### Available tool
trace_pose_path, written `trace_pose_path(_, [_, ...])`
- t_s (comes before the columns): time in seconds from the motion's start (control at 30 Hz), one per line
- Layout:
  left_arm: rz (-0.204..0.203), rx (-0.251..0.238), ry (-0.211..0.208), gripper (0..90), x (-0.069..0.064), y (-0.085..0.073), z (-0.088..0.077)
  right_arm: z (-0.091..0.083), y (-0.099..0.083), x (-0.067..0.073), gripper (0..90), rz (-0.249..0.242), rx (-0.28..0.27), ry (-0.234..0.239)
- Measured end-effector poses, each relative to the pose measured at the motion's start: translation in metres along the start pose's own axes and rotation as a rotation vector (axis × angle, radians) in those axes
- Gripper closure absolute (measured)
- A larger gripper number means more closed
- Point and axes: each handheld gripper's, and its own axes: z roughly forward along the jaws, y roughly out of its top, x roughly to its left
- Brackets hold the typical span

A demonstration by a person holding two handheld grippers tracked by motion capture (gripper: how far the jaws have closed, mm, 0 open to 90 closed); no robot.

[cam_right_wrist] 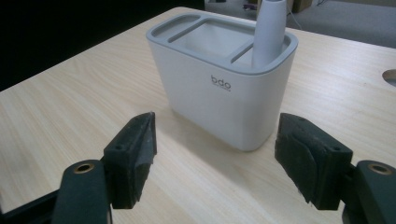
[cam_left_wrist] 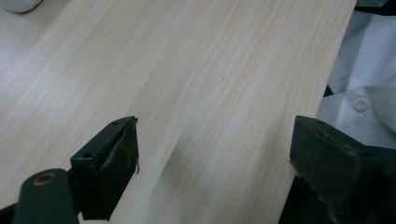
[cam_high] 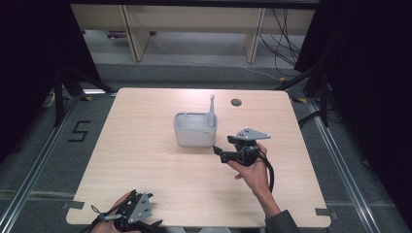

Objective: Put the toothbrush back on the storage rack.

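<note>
Here the right gripper (cam_high: 219,151) hangs wide open, empty, just beside the grey holder (cam_high: 195,128) mid-table, a handle (cam_high: 212,103) standing in its end slot. Likely approach step; next, close in. Left gripper (cam_high: 131,213) open, idle at the near edge.

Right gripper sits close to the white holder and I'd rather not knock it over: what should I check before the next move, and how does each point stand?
1. Right gripper jaws apart and empty: ok.
2. Jaws clear of the white holder, table showing between them: ok.
3. Holder upright and flat on the table: ok.
4. Grey handle standing in the holder's end slot; it would tip along with the holder: ok for now.
5. Jaw gap wide enough for the holder's narrow side: cannot tell.
6. Left gripper open, empty and near the table's front edge, away from the holder: ok.
</note>
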Motion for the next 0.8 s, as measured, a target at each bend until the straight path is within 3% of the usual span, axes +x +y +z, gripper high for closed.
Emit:
trace_pose_path(0.07, [0.000, -0.006, 0.002, 15.3, 0.000, 0.000, 0.000, 0.000, -0.002, 0.002, 30.0, 0.012, 0.005, 0.000])
trace_pose_path(0.1, [0.003, 0.002, 0.002, 15.3, 0.000, 0.000, 0.000, -0.001, -0.003, 0.002, 30.0, -0.018, 0.005, -0.019])
trace_pose_path(0.13, [0.004, 0.010, 0.019, 15.3, 0.000, 0.000, 0.000, -0.002, -0.004, 0.005, 29.9, 0.009, 0.019, -0.008])
trace_pose_path(0.17, [0.004, 0.010, 0.019, 15.3, 0.000, 0.000, 0.000, -0.001, -0.005, 0.005, 30.0, -0.011, 0.007, -0.007])
trace_pose_path(0.2, [0.001, -0.001, 0.000, 15.3, 0.000, 0.000, 0.000, -0.002, -0.006, 0.006, 29.9, -0.003, 0.022, -0.001])
trace_pose_path(0.23, [-0.003, -0.009, 0.002, 15.3, 0.000, 0.000, 0.001, -0.001, -0.008, 0.006, 29.9, -0.012, 0.007, 0.010])
trace_pose_path(0.3, [0.001, -0.004, 0.002, 15.3, 0.000, 0.000, 0.001, -0.003, -0.010, 0.008, 29.7, 0.001, 0.031, 0.008])
trace_pose_path(0.33, [0.004, -0.002, 0.003, 15.3, 0.000, 0.000, 0.001, -0.003, -0.012, 0.007, 29.7, -0.027, 0.025, -0.006])
trace_pose_path(0.4, [0.004, -0.002, 0.003, 15.3, 0.000, 0.000, 0.001, -0.003, -0.013, 0.007, 29.7, -0.027, 0.026, 0.005])
trace_pose_path(0.43, [0.005, -0.004, 0.002, 15.3, 0.000, 0.000, 0.000, -0.004, -0.016, 0.011, 29.6, 0.006, 0.050, 0.005])
trace_pose_path(0.53, [0.007, -0.002, 0.002, 15.3, 0.000, 0.000, 0.001, -0.001, -0.021, 0.010, 29.4, -0.031, 0.045, 0.028])
trace_pose_path(0.6, [0.007, -0.004, 0.002, 15.3, 0.000, 0.000, 0.000, -0.001, -0.024, 0.012, 29.3, -0.016, 0.052, 0.026])
trace_pose_path(0.63, [0.010, 0.014, -0.014, 15.3, 0.001, 0.001, -0.001, 0.000, -0.025, 0.012, 29.3, -0.029, 0.053, 0.033])
trace_pose_path(0.67, [0.013, 0.019, -0.020, 15.3, 0.002, 0.001, -0.001, -0.001, -0.027, 0.014, 29.3, -0.009, 0.061, 0.028])
trace_pose_path(0.7, [0.013, 0.011, 0.016, 15.3, 0.000, 0.000, 0.000, -0.002, -0.028, 0.016, 29.3, 0.008, 0.075, 0.028])
trace_pose_path(0.73, [0.024, 0.011, 0.021, 15.3, 0.001, 0.001, 0.000, -0.002, -0.029, 0.015, 29.3, -0.032, 0.068, 0.022])
trace_pose_path(0.8, [0.023, 0.008, 0.005, 15.4, 0.001, 0.001, 0.000, -0.002, -0.032, 0.017, 29.3, -0.008, 0.074, 0.037])
